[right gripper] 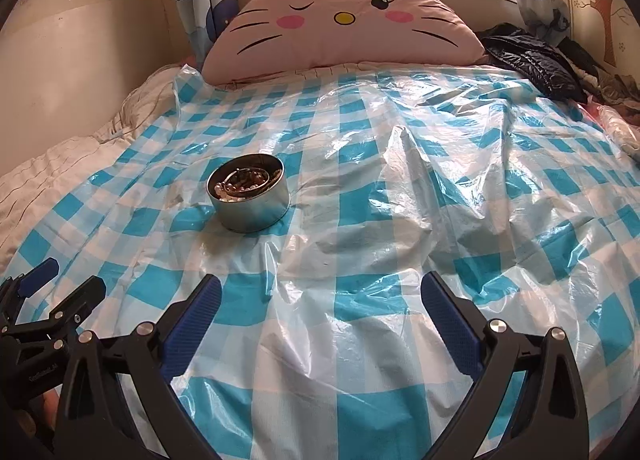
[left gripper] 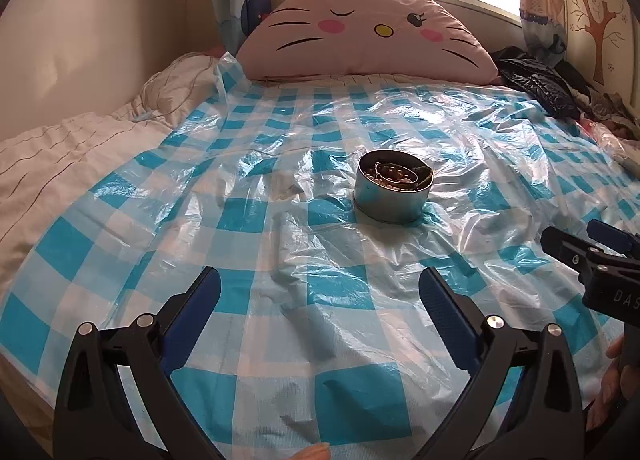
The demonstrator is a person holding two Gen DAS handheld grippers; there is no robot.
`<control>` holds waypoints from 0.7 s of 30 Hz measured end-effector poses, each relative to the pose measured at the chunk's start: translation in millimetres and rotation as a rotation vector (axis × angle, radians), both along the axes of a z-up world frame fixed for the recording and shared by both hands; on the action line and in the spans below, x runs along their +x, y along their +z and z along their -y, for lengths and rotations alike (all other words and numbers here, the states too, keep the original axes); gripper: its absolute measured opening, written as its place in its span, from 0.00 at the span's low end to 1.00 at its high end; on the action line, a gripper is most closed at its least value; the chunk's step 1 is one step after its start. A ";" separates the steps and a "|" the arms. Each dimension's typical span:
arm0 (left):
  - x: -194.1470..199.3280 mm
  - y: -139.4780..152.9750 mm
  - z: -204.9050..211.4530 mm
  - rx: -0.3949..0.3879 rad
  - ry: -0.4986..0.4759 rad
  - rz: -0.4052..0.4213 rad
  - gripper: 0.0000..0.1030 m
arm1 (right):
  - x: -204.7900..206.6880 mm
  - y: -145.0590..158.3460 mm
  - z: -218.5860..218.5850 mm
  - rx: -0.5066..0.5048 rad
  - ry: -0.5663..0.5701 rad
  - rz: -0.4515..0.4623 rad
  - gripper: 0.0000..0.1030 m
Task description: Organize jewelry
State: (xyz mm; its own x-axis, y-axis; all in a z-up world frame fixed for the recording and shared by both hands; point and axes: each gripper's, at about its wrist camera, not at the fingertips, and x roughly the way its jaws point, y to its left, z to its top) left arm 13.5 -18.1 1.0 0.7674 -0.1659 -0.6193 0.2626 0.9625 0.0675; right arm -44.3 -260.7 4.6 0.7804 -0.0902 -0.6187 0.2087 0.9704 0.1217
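Note:
A round metal tin (left gripper: 394, 195) stands on the blue-and-white checked plastic sheet (left gripper: 256, 227) in the middle of the bed. It holds jewelry: bead strands and a bangle (left gripper: 396, 173). In the right wrist view the same tin (right gripper: 250, 201) sits left of centre, with pearl-like beads (right gripper: 236, 189) inside. My left gripper (left gripper: 320, 292) is open and empty, well short of the tin. My right gripper (right gripper: 322, 296) is open too, with nothing between its blue pads. Each gripper shows at the edge of the other's view: the right gripper (left gripper: 576, 240), the left gripper (right gripper: 66, 276).
A large pink cat-face cushion (left gripper: 360, 35) leans against the headboard under the window. Dark clothing (left gripper: 536, 83) is piled at the far right of the bed. A crumpled white quilt (left gripper: 60, 163) lies along the left side. The plastic sheet is wrinkled and raised in ridges (right gripper: 404, 163).

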 end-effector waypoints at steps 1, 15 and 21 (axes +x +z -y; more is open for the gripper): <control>-0.8 -0.5 1.8 0.007 -0.003 0.003 0.93 | -3.5 2.1 -1.1 -0.005 0.001 0.013 0.93; -3.9 0.0 4.6 0.017 -0.013 0.017 0.93 | -5.8 5.1 -6.6 -0.030 0.004 0.033 0.93; -4.1 0.4 5.4 0.018 -0.012 0.018 0.93 | -6.3 4.9 -5.2 -0.026 -0.005 0.034 0.93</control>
State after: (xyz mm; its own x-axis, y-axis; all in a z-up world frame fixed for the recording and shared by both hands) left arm 9.4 -23.5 1.3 0.7763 -0.1647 -0.6085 0.2732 0.9578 0.0892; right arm -50.6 -255.6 9.5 0.8003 -0.1099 -0.5894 0.2095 0.9724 0.1031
